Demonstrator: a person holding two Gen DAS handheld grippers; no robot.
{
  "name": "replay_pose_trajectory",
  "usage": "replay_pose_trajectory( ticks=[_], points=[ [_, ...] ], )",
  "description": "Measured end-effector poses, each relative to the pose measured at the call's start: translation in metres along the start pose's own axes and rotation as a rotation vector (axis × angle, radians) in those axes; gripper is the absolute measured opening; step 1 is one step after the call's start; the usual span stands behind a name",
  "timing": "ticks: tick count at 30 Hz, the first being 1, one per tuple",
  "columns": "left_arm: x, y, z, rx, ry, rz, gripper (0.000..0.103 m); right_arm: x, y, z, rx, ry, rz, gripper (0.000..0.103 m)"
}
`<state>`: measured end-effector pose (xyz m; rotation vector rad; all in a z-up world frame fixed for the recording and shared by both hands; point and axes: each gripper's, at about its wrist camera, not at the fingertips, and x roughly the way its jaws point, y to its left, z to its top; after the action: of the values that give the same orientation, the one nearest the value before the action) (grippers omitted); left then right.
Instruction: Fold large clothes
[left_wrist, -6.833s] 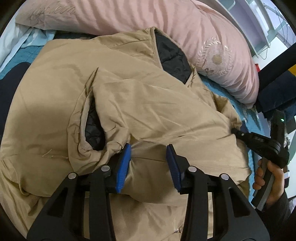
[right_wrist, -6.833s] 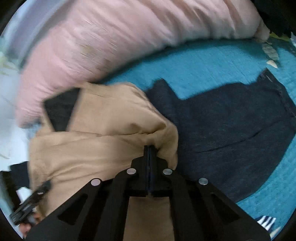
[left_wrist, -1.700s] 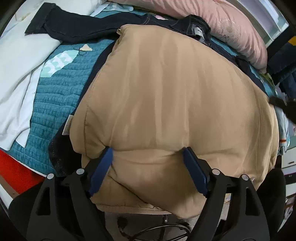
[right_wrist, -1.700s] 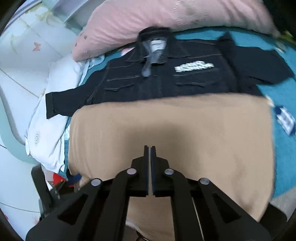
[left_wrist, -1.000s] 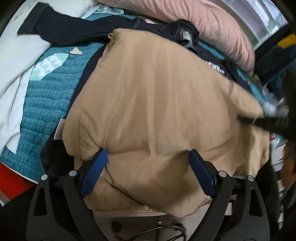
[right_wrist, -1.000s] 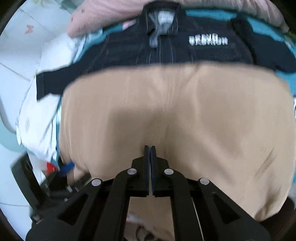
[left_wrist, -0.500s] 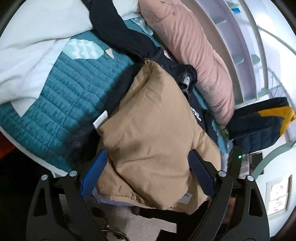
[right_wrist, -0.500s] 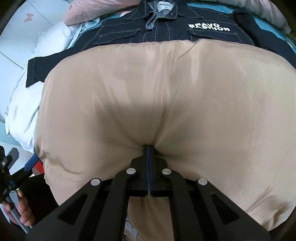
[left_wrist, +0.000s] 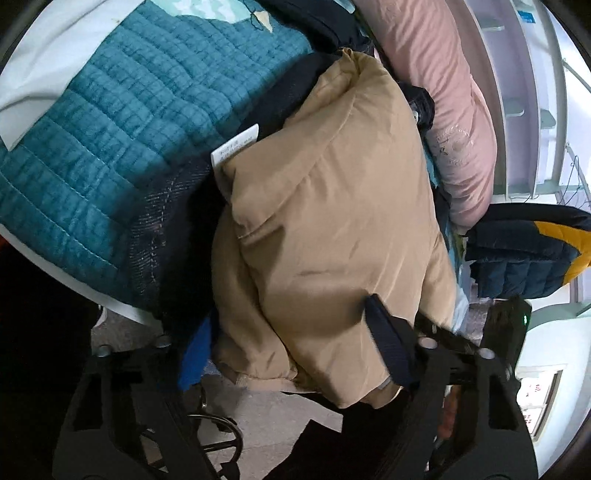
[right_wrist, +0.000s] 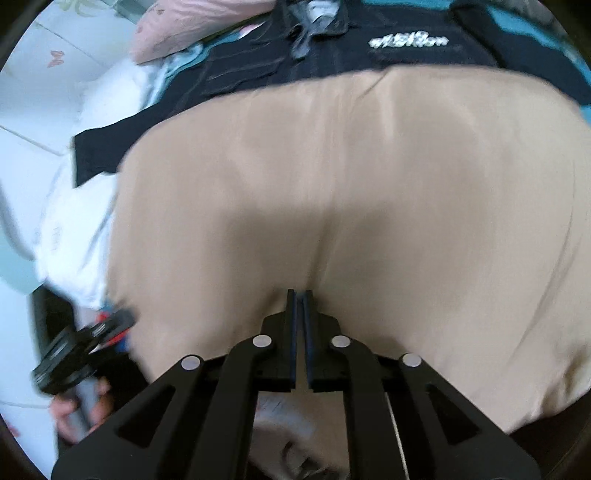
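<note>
While left jaws gape, right jaws nearly meet at the puffy tan jacket (left_wrist: 332, 206).

The folded jacket (left_wrist: 332, 206) is laid at the near edge of the bed (left_wrist: 122, 110), on top of a denim jacket (right_wrist: 332, 48) spread behind and beneath it. A long pillow (left_wrist: 450, 103) is set behind both. A puffer coat (left_wrist: 524, 254) is placed to the right, a white sheet (right_wrist: 74, 206) to the left.
</note>
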<state>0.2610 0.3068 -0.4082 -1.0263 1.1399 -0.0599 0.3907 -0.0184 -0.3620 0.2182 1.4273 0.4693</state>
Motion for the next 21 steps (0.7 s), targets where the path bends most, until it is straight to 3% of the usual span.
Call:
replay_pose_trajectory(
  ticks=[2, 6, 8, 14, 19, 21],
  points=[
    [0.000, 0.003, 0.002, -0.012, -0.007, 0.002, 0.055, -0.001, 0.006, -0.012, -0.021, 0.039, 0.017, 0.005],
    [0.001, 0.007, 0.002, -0.027, -0.005, 0.004, 0.045, 0.033, -0.002, -0.029, -0.015, 0.131, -0.028, 0.000],
    [-0.002, 0.008, 0.001, -0.034, -0.022, 0.022, 0.045, 0.044, -0.007, -0.032, -0.023, 0.112, -0.007, 0.000],
    [-0.008, 0.027, 0.002, -0.142, -0.038, -0.041, 0.046, 0.043, -0.001, -0.031, -0.052, 0.101, -0.034, 0.000],
    [-0.001, 0.016, 0.002, -0.085, -0.024, 0.000, 0.054, 0.041, -0.009, -0.035, -0.022, 0.093, -0.007, 0.000],
    [0.000, 0.006, 0.003, -0.034, -0.033, 0.031, 0.048, 0.039, -0.013, -0.035, -0.002, 0.089, 0.013, 0.000]
  ],
)
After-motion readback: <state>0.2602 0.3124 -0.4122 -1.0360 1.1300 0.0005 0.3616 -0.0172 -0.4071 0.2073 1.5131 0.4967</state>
